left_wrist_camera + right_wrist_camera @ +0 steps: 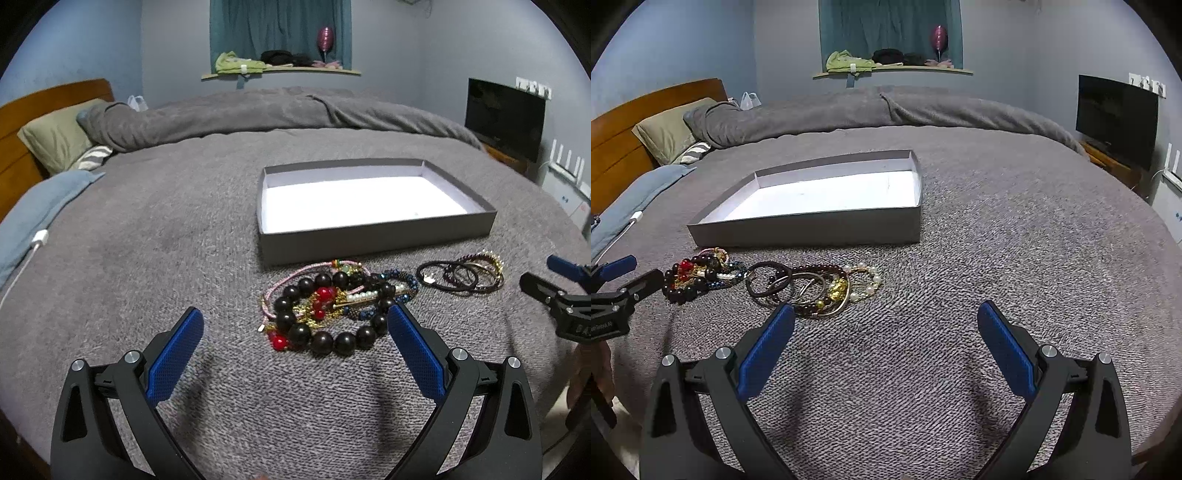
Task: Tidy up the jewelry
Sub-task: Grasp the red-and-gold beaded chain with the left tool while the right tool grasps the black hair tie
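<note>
The bed blanket (pixel 166 229) is showing a mottled grey knit. The shallow box (pixel 369 240) is showing grey walls and a white floor. The large-bead bracelet (pixel 332 338) is looking near-black, with red beads (pixel 324 294), white pearls (pixel 364 295) and a pink cord (pixel 295 275) tangled in. In the right wrist view, a gold charm (pixel 837 290) is gleaming among brown hoops (pixel 768 280). Both grippers' fingers (pixel 177 354) are wearing blue textured pads on black frames. The headboard (pixel 22 122) is glowing orange-brown; the pillow (pixel 55 136) is looking olive.

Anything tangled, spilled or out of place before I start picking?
Yes: the bracelets lie heaped and interlocked on the blanket, and the bangles overlap too. The tray sits square and holds nothing.
</note>
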`<state>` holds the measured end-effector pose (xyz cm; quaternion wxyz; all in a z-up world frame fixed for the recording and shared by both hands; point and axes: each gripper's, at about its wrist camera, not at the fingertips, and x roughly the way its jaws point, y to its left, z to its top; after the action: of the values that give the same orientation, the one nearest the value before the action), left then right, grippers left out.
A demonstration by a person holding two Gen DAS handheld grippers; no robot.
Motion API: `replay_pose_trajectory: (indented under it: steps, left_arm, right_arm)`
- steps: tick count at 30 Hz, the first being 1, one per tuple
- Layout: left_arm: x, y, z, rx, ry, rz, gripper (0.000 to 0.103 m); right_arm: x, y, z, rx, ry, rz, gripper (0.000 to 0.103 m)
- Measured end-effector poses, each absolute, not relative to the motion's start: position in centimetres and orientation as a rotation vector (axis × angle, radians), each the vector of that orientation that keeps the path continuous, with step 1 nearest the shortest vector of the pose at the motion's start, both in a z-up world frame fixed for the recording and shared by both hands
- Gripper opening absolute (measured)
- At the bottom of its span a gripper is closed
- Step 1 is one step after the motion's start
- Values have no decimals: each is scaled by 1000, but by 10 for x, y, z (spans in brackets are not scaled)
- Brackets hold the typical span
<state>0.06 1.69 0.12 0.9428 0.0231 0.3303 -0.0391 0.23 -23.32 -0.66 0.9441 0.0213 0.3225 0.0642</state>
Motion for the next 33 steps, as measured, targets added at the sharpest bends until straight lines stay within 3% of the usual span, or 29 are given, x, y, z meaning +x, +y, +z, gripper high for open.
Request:
replay_pose_trajectory:
  steps: [9,15,17,22,28,31,33]
  left_arm:
    - [14,34,4,5,719,-158,96]
    - [35,38,35,12,674,-175,95]
    - [39,37,40,11,662,-183,93]
    - [36,20,14,73,741,-278,66]
    - [39,4,-6,154,797,-353,46]
    - [46,5,-10,141,807,-351,42]
    - [50,5,-12,143,820,-347,35]
  right_arm:
    - [2,-229,7,68,633,229,94]
    - [33,-225,49,70,559,256,69]
    - [41,-224,51,65,556,259,56]
    - [47,-228,31,88,639,328,40]
    - [42,-233,14,88,702,366,40]
    - [41,-228,11,76,711,374,40]
    - [41,-227,9,68,719,368,40]
